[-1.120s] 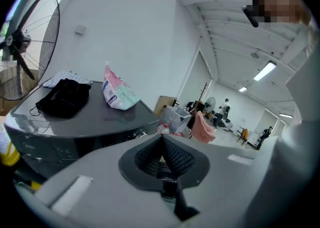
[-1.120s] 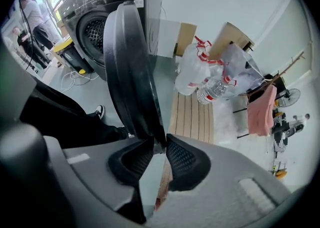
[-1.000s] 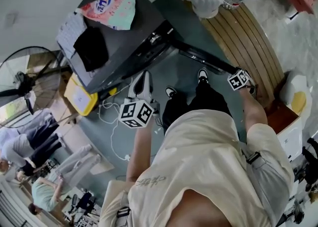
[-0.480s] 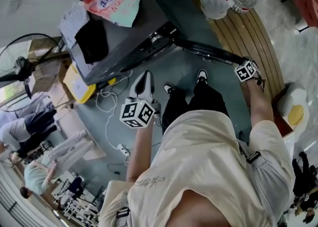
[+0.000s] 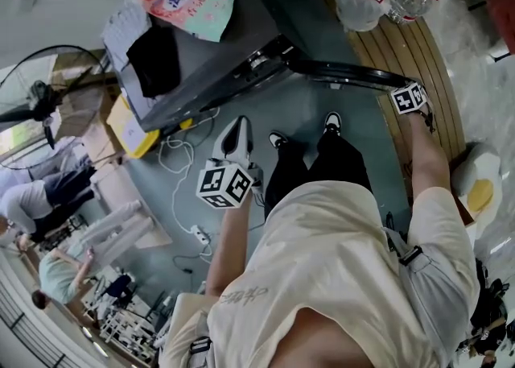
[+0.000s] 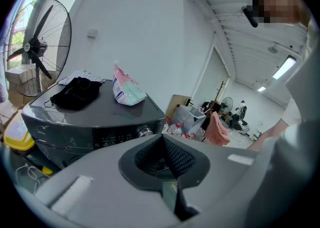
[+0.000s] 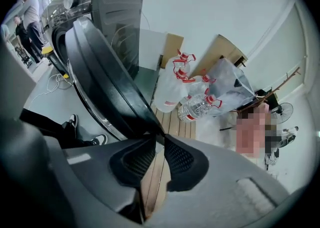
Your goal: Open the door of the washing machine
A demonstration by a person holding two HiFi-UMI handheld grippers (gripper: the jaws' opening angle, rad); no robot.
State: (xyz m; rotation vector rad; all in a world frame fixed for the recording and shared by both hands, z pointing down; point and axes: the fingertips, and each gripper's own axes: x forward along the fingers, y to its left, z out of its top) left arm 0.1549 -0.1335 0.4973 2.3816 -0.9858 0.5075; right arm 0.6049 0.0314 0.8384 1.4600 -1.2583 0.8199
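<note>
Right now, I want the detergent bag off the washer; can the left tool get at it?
Probably yes. The left tool faces the washer, nothing stands between, and the detergent bag lies uncovered on top. The open door hangs to the right. The tool is shut, though.

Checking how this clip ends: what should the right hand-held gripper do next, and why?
Probably let go and draw back. The door already stands wide open from the washing machine, and the right hand-held gripper, whose jaws have just been closing, pinches only its rim at the tips.
</note>
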